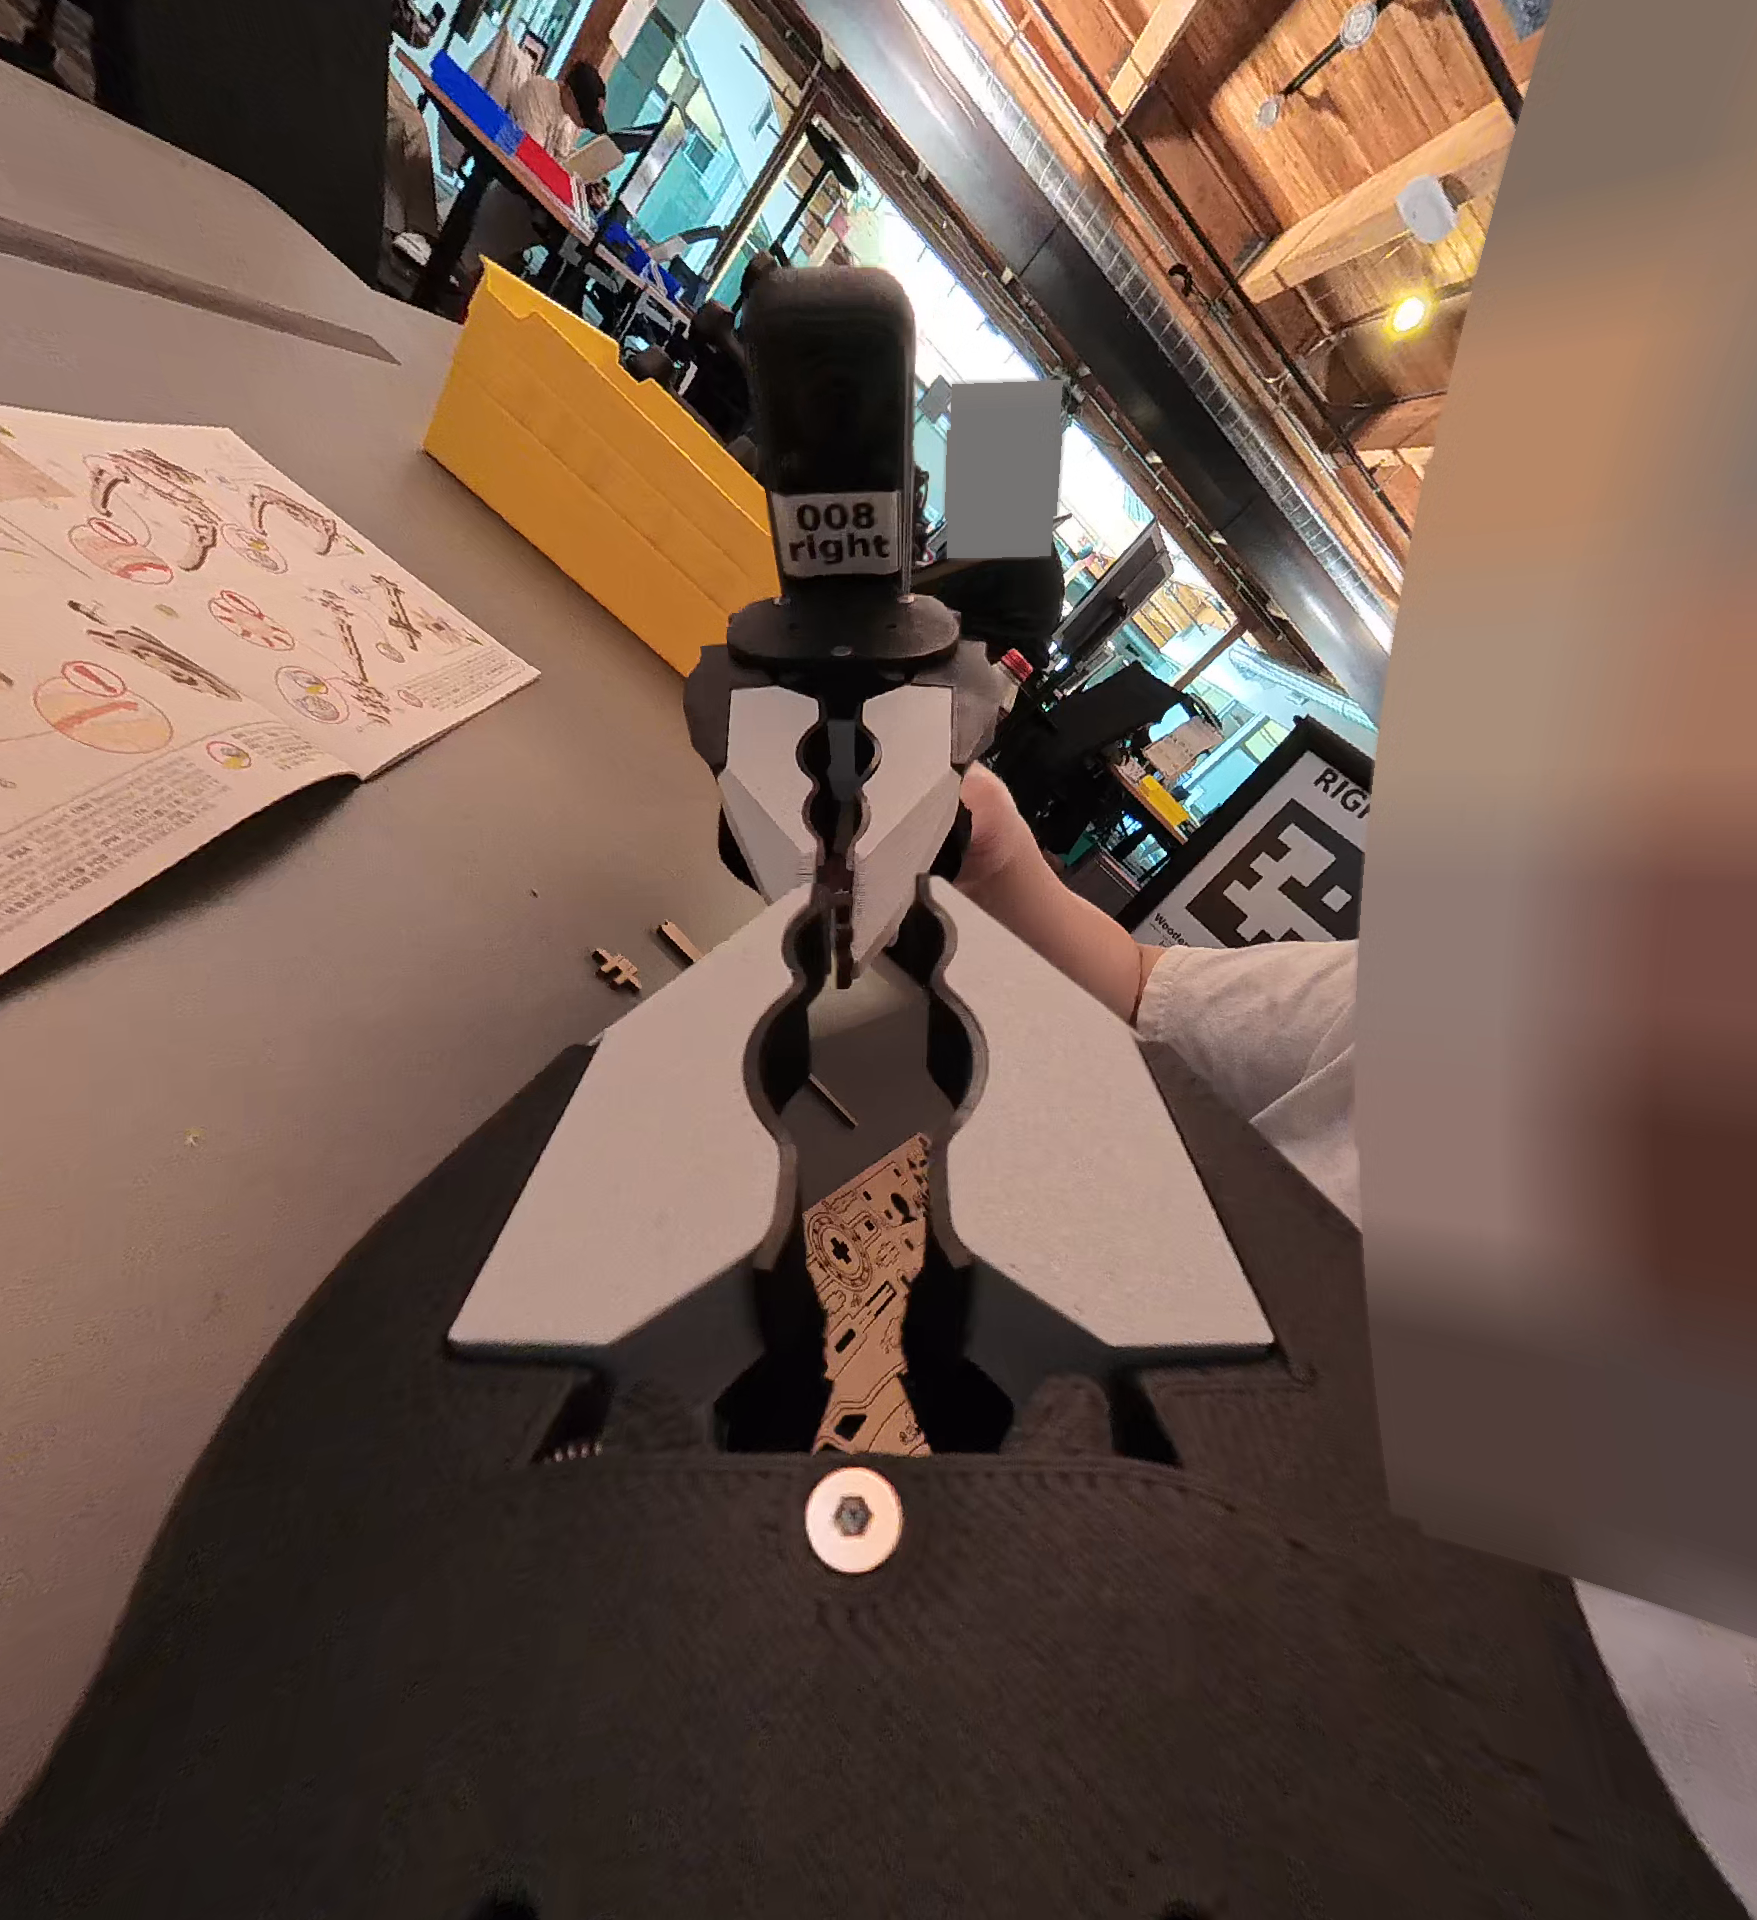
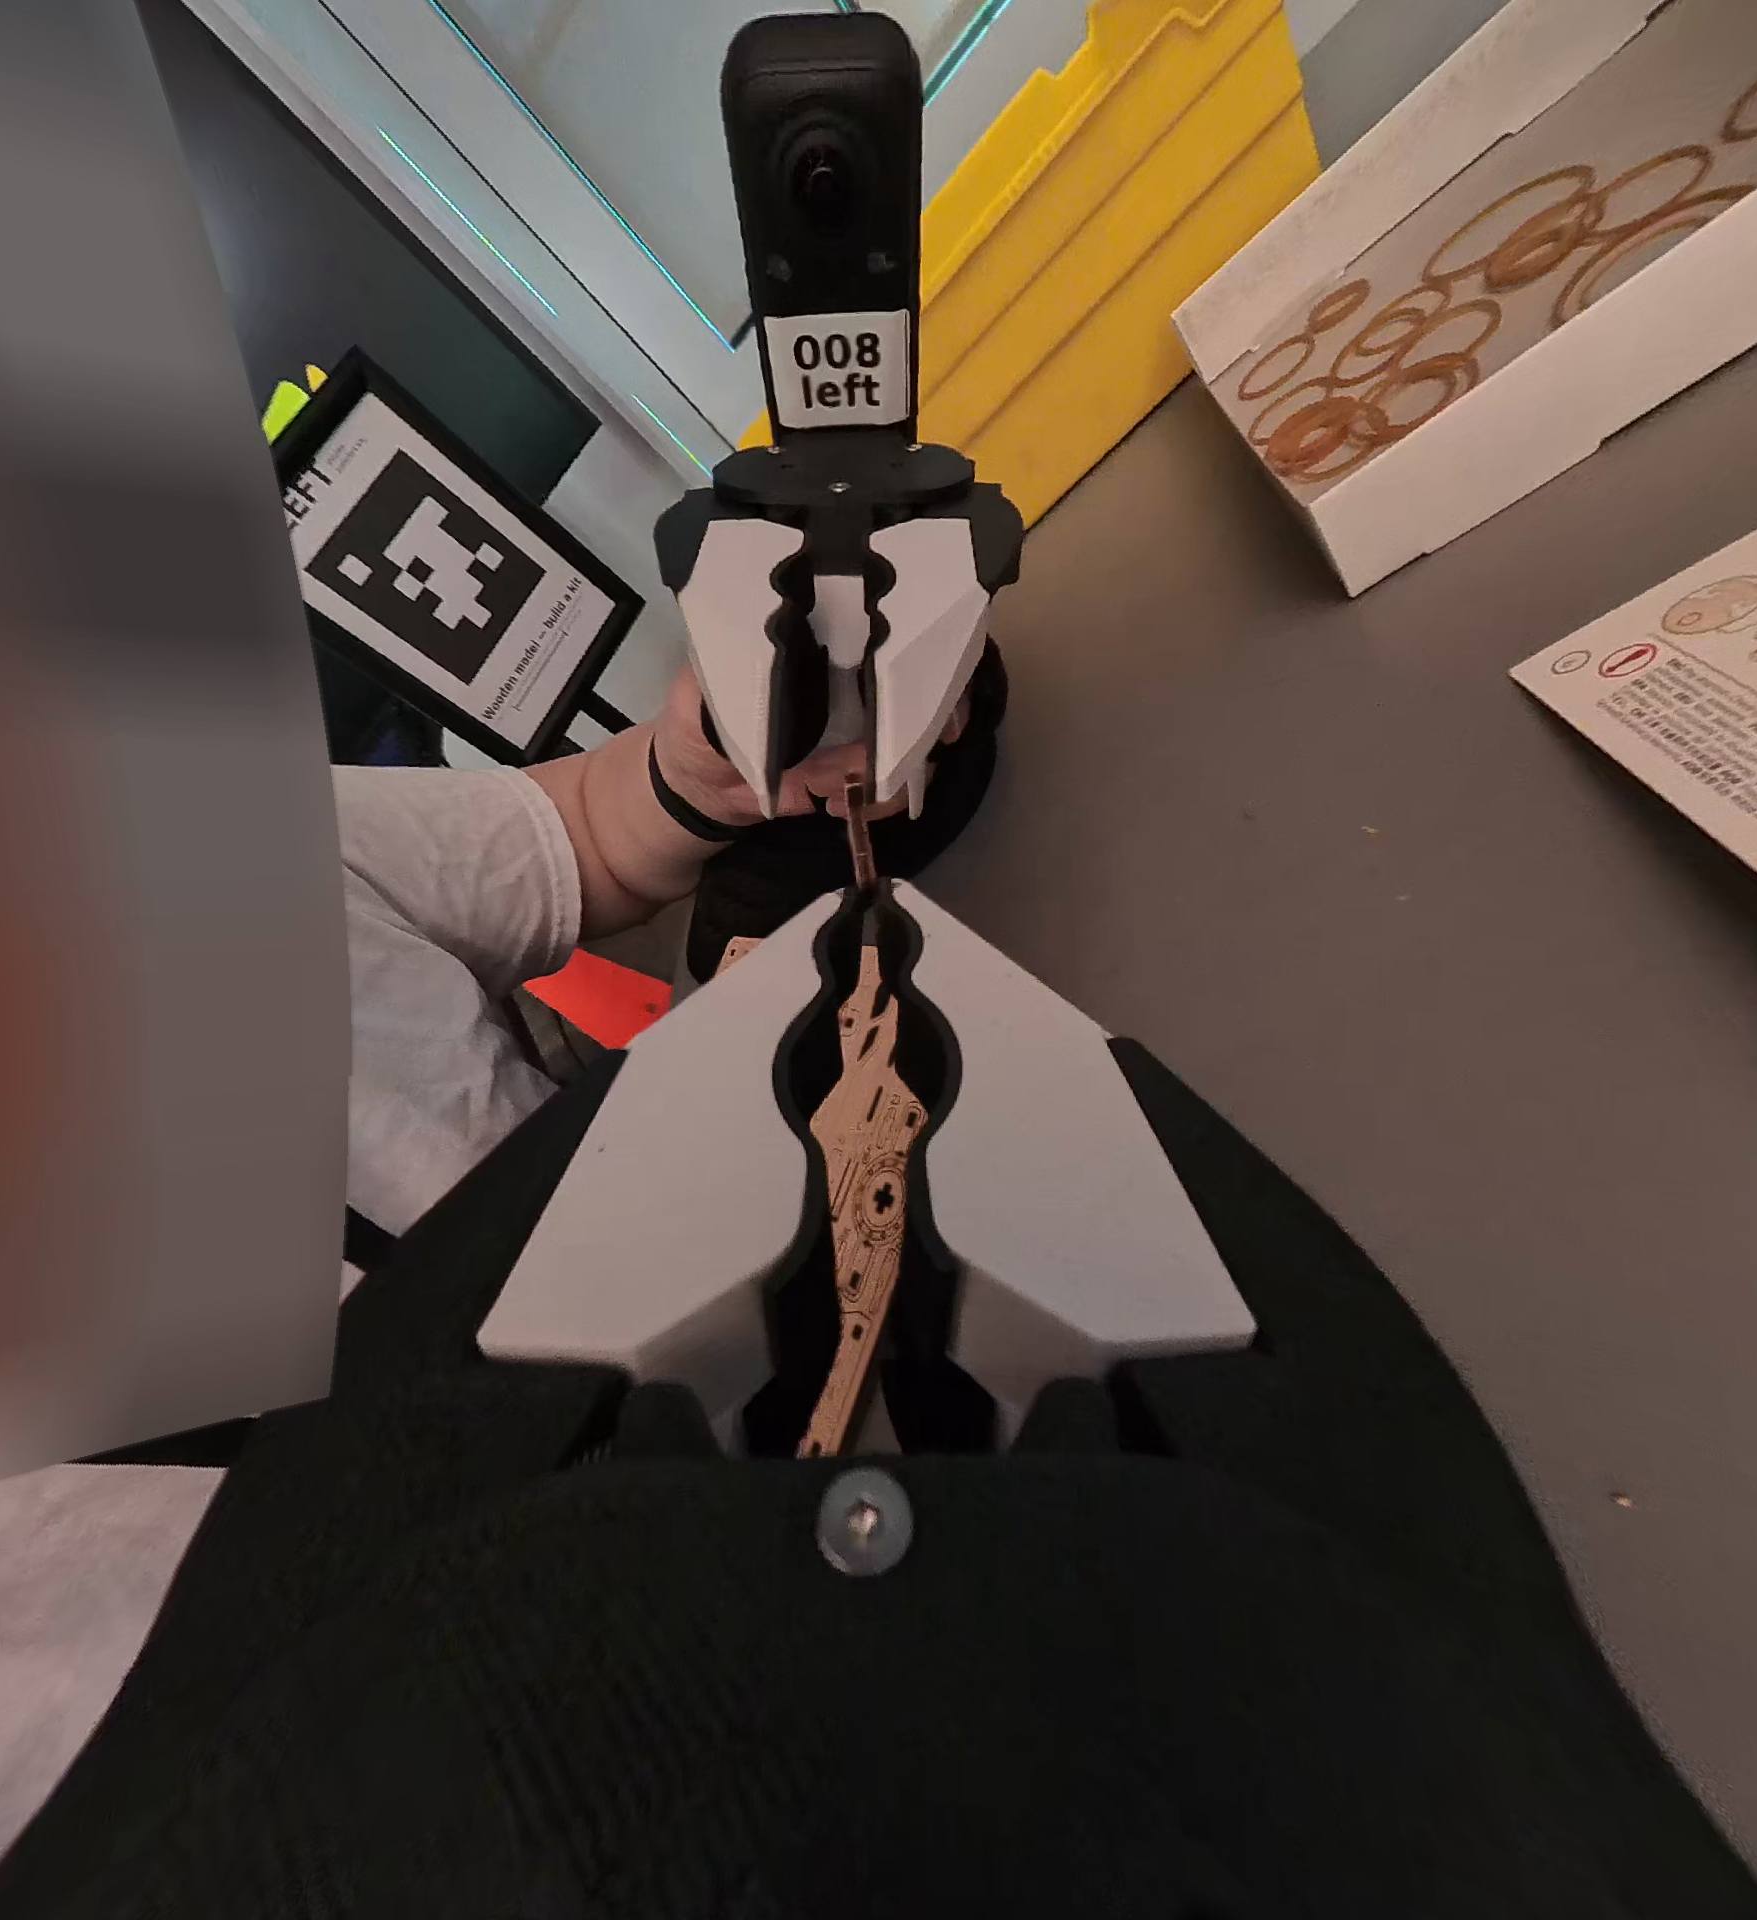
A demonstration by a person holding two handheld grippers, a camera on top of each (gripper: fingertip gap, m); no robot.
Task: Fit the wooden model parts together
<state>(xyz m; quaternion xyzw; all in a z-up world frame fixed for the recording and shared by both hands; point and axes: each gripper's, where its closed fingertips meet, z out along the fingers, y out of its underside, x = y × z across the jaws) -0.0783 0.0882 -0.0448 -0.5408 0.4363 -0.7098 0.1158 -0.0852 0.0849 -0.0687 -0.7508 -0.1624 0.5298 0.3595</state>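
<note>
Wooden part (image 2: 858,1184) half-hidden inside right tool (image 2: 869,894)

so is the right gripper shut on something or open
Shut: the right gripper fingers pinch a thin dark wooden strip at their tips, facing the open left gripper.

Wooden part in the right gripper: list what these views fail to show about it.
- Right wrist view: wooden part, rear end hidden behind the right gripper body.
- Left wrist view: its tip appears edge-on, dark; shape unreadable.
- Both views: whether it touches the left gripper, whose fingers stand apart, cannot be told.
- Small wooden pieces on the table: too small.
</note>
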